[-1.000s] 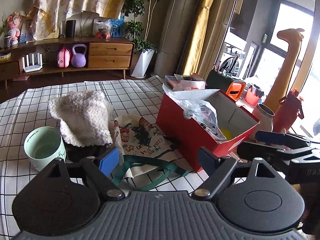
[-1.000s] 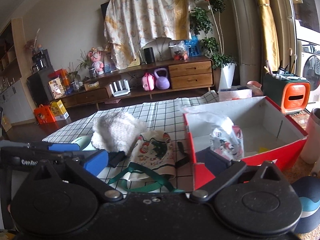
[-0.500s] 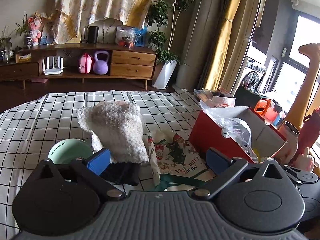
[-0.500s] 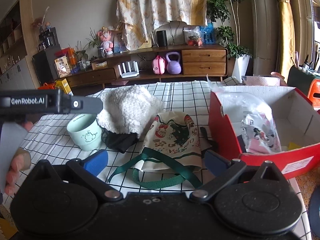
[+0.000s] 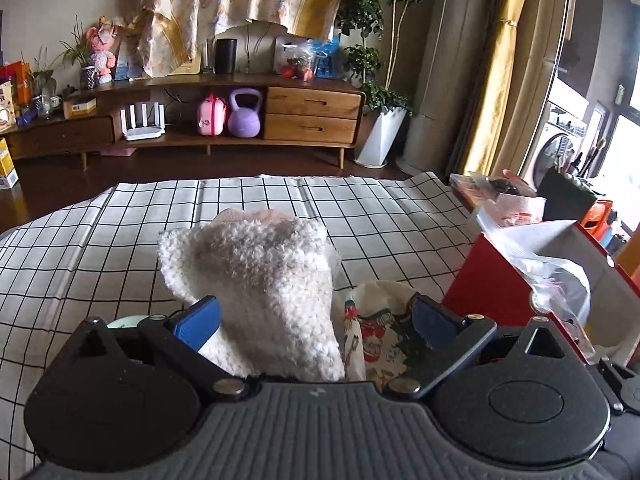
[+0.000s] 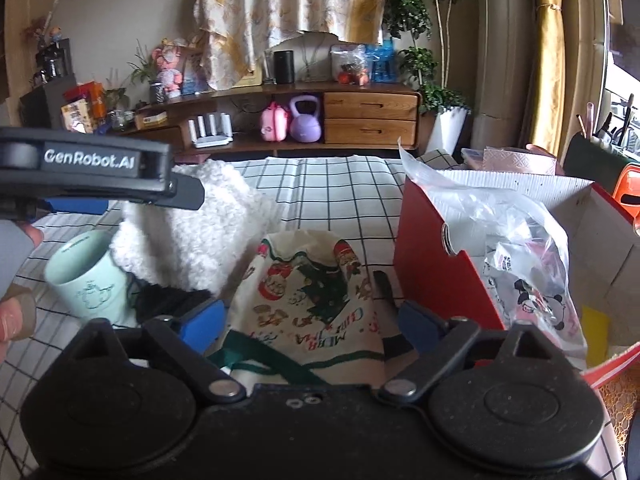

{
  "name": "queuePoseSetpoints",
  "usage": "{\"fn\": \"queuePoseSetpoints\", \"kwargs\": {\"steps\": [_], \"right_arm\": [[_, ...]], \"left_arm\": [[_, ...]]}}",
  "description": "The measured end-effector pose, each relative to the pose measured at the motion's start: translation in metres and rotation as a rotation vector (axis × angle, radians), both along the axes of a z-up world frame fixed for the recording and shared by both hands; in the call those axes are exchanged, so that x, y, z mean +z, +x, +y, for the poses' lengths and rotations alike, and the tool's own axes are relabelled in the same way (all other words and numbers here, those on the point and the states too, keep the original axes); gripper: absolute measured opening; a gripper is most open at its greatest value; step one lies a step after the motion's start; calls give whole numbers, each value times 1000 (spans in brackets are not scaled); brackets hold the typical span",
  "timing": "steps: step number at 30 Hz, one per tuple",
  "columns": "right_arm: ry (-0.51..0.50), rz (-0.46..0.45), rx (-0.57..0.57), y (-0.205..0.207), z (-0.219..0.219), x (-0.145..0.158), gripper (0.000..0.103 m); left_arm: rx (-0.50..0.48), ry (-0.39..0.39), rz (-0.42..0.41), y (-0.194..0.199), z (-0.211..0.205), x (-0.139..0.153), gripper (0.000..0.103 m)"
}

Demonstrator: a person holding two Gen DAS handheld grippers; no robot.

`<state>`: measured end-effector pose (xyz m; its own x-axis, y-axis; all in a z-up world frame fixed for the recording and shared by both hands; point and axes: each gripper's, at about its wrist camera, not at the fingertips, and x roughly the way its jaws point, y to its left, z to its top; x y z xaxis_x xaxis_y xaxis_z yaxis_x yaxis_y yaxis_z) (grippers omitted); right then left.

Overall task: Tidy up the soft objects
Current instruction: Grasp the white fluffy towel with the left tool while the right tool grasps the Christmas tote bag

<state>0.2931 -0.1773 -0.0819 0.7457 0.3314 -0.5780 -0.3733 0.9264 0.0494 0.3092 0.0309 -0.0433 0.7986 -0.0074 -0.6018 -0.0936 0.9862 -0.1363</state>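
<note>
A white fluffy cloth (image 5: 256,280) lies on the checked tablecloth, rising between the wide-apart jaws of my left gripper (image 5: 316,320), which is open; its pads do not press the cloth. A printed drawstring bag (image 6: 312,292) with green straps (image 6: 272,360) lies beside it, between the jaws of my right gripper (image 6: 310,326). Those jaws are closing, and the blue pads stand clear of the bag on both sides. A black cloth (image 6: 168,300) peeks out from under the fluffy cloth (image 6: 192,232). My left gripper (image 6: 176,194) shows side-on above it.
A red cardboard box (image 6: 432,264) with a plastic bag (image 6: 520,248) inside stands right of the printed bag. A mint cup (image 6: 88,276) sits left of the cloths. A person's hand (image 6: 16,312) is at the left edge. The checked tablecloth (image 5: 360,216) stretches behind.
Both grippers came forward and lower over the cloths. The left one swung leftward from the red box to the fluffy cloth. The right jaws narrowed slightly around the printed bag.
</note>
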Motion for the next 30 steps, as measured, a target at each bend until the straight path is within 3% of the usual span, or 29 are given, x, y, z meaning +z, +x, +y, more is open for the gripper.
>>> {"fn": "queuePoseSetpoints", "kwargs": {"steps": [4, 12, 16, 21, 23, 24, 26, 30], "right_arm": [[-48, 2, -41, 10, 9, -14, 78], [-39, 22, -111, 27, 3, -33, 59], [-26, 56, -115, 33, 0, -40, 50], [-2, 64, -138, 33, -9, -45, 37], [6, 56, -145, 32, -10, -44, 29], [10, 53, -147, 32, -11, -44, 27], [19, 45, -146, 31, -13, -43, 22], [29, 29, -139, 26, -15, -41, 16]], "left_arm": [[26, 44, -10, 14, -7, -6, 103], [49, 91, 21, 40, -11, -25, 100], [65, 102, 32, 48, -11, -33, 80], [58, 119, 37, 49, -13, -39, 72], [54, 109, 33, 48, -11, -40, 54], [50, 107, 35, 48, -11, -41, 52], [46, 117, 39, 48, -12, -42, 36], [37, 127, 35, 46, -14, -41, 23]]}}
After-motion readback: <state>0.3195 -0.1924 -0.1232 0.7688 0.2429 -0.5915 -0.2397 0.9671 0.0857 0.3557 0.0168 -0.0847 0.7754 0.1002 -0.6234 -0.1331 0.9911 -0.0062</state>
